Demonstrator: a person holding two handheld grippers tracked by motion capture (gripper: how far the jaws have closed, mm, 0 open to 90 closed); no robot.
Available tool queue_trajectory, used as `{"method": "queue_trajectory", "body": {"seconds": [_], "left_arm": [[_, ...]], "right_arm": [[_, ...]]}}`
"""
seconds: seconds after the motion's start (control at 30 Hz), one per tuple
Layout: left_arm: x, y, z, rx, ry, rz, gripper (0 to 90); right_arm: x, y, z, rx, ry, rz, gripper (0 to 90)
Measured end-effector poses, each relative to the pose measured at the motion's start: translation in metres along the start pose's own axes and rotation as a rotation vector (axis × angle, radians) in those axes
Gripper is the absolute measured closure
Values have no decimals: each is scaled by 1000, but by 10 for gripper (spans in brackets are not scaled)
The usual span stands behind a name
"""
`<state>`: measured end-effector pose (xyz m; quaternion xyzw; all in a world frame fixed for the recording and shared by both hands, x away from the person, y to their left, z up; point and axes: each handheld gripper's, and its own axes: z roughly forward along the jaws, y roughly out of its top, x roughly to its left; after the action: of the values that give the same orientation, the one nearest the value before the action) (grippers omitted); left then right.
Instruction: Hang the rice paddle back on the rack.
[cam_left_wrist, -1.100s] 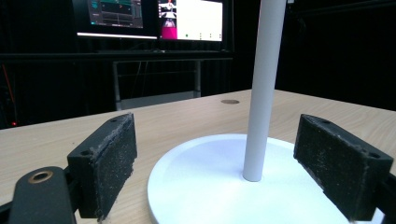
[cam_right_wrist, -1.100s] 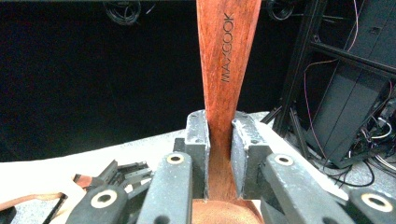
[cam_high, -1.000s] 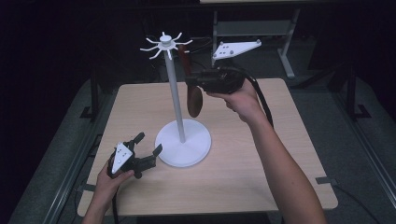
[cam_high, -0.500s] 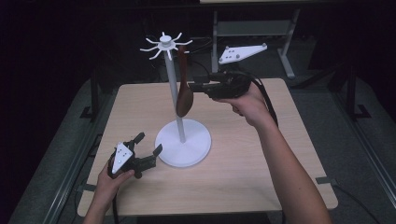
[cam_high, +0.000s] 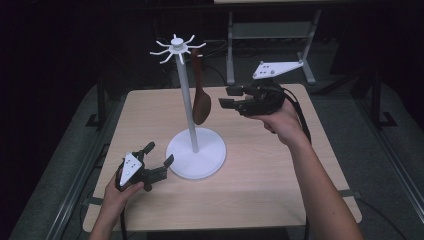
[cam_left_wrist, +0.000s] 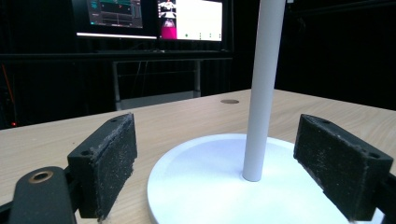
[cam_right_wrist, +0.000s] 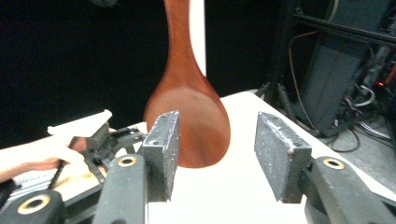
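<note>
wooden spoon (cam_high: 201, 102) hangs on the white stand (cam_high: 195, 150) — right tool (cam_high: 231, 98) has just been spreading, empty; next, back away. left tool (cam_high: 159, 156) spread, idle.

The right gripper (cam_high: 226, 98) was held level above the table's far right part, jaws just opened, nothing gripped. The left gripper (cam_high: 159, 154) rested near the table's near-left corner, jaws apart.

A light wooden table (cam_high: 280, 180) carries a white stand's round base (cam_high: 196, 159).
</note>
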<state>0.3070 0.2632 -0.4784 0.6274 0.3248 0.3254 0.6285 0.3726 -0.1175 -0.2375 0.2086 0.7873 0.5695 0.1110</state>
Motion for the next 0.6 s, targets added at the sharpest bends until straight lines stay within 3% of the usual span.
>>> {"method": "queue_trajectory", "body": {"seconds": [0.6], "left_arm": [[0, 0, 0, -2, 1, -2, 128]], "right_arm": [[-15, -50, -20, 42, -70, 42, 441]]}}
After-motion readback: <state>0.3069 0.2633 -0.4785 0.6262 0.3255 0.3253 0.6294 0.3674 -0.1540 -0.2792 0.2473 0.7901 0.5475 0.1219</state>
